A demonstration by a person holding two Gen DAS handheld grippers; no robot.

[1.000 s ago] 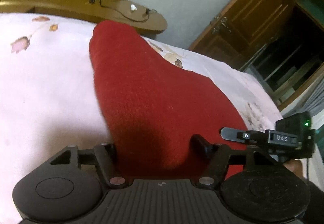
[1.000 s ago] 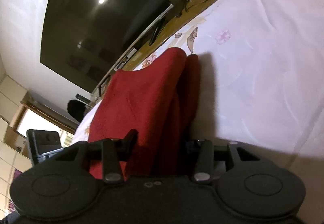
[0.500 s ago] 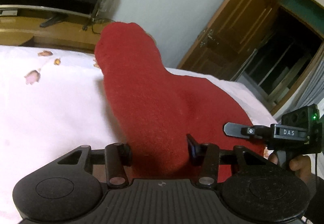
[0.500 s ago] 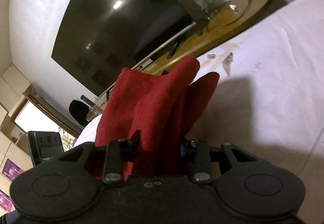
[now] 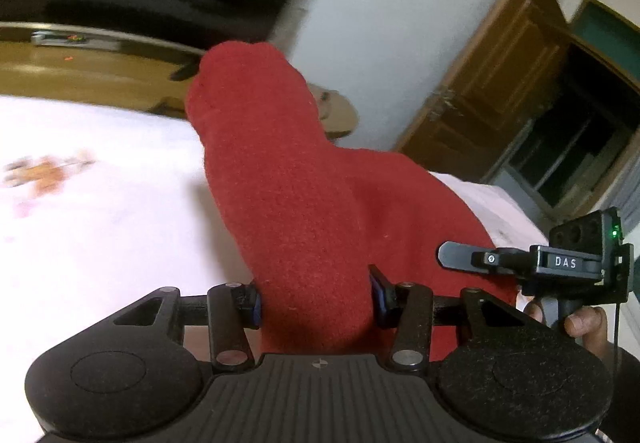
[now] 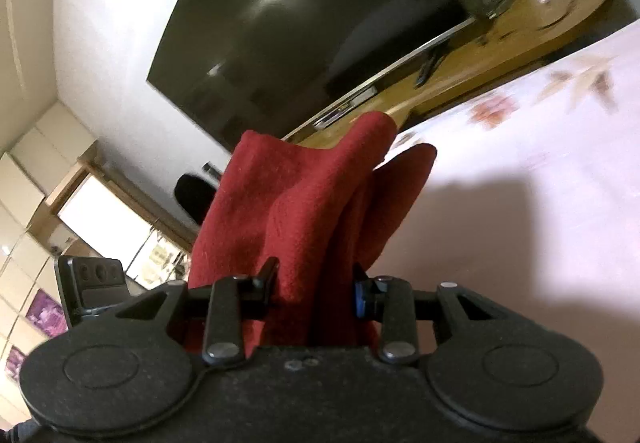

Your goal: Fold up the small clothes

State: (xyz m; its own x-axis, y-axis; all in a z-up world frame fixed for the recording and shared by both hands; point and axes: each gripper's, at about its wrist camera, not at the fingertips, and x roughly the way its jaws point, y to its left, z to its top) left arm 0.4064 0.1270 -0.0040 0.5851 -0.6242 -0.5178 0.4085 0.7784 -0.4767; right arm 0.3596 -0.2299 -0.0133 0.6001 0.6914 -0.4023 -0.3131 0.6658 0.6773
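Red fleece filled the left wrist view: the left claw (image 5: 314, 293) was clenched on the red garment (image 5: 304, 203), lifted above the pink bedsheet (image 5: 100, 227), with the right claw (image 5: 472, 261) alongside. From the right wrist view, that claw (image 6: 316, 291) pinched a bunched edge of the garment (image 6: 296, 215). Judging by this, the carry-over stage of a fold was underway; next, both edges needed lowering evenly onto the bed.

We see a deep red garment (image 5: 304, 203), plain and fuzzy, over a pale pink bedsheet (image 5: 100, 235) printed with orange-brown flowers. Both grippers, left (image 5: 316, 295) and right (image 6: 316, 291), are black with blue pads (image 6: 359, 297).
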